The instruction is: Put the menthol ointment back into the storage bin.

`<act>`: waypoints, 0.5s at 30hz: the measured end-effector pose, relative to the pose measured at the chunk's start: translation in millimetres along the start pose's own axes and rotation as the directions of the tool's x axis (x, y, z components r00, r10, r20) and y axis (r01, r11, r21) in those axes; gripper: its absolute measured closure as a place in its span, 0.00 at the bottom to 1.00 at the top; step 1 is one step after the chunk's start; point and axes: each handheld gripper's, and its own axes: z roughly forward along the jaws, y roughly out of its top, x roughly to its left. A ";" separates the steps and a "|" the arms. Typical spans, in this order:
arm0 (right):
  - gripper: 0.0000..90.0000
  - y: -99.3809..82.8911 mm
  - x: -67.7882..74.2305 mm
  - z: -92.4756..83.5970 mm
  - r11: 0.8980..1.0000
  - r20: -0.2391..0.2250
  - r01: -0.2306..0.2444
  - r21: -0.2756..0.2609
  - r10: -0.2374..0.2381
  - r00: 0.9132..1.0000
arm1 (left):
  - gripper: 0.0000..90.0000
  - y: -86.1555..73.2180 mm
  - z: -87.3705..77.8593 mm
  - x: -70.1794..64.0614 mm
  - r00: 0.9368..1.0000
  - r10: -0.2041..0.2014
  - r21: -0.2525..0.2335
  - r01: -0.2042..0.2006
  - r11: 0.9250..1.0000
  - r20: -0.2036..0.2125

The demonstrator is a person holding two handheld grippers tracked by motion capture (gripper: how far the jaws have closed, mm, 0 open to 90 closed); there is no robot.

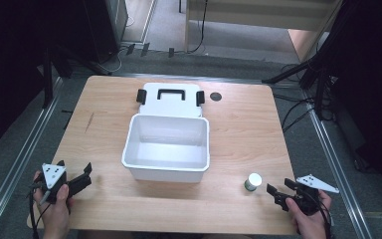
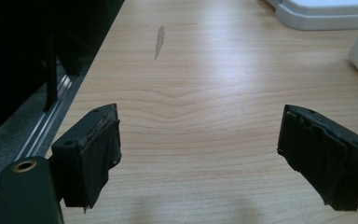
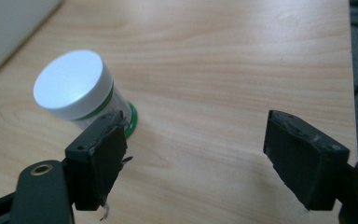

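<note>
A small white-capped jar stands upright on the wooden table near its front right corner, just ahead of the right gripper, whose jaws are spread wide with nothing between them. In the right gripper view the jar, with a green band under its cap and a green rim at its base, sits just beyond the tip of the left-hand jaw, outside the gap, and bare wood lies between the two jaws. Nothing stands between the jar and that gripper. To the jar's left, near it but apart from it, is an open white bin, which takes up the middle of the table; its lid, with a black handle and black clips, lies flat right behind it. A small dark round spot marks the tabletop beside the lid. The left gripper rests at the front left corner, well apart from the jar, with the bin between them; its jaws also stand wide apart over bare wood, empty.
</note>
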 end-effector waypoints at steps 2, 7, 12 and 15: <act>0.24 5.6 1.7 -1.1 0.999 -0.006 0.022 0.048 -0.022 1.000 | 0.15 0.0 -0.3 1.9 1.000 -0.011 -0.002 0.011 1.000 0.009; 0.23 21.1 11.7 1.4 0.967 -0.005 0.109 0.230 -0.111 0.994 | 0.10 -0.4 -1.1 6.0 0.999 -0.043 -0.015 0.044 0.999 0.031; 0.24 31.1 21.3 8.5 0.894 -0.034 0.190 0.405 -0.192 0.981 | 0.10 -0.5 -1.2 6.4 0.998 -0.039 -0.030 0.041 0.999 0.044; 0.24 35.4 25.7 11.7 0.850 -0.033 0.209 0.483 -0.220 0.975 | 0.10 -0.1 -0.4 6.1 0.998 -0.041 -0.033 0.042 0.999 0.048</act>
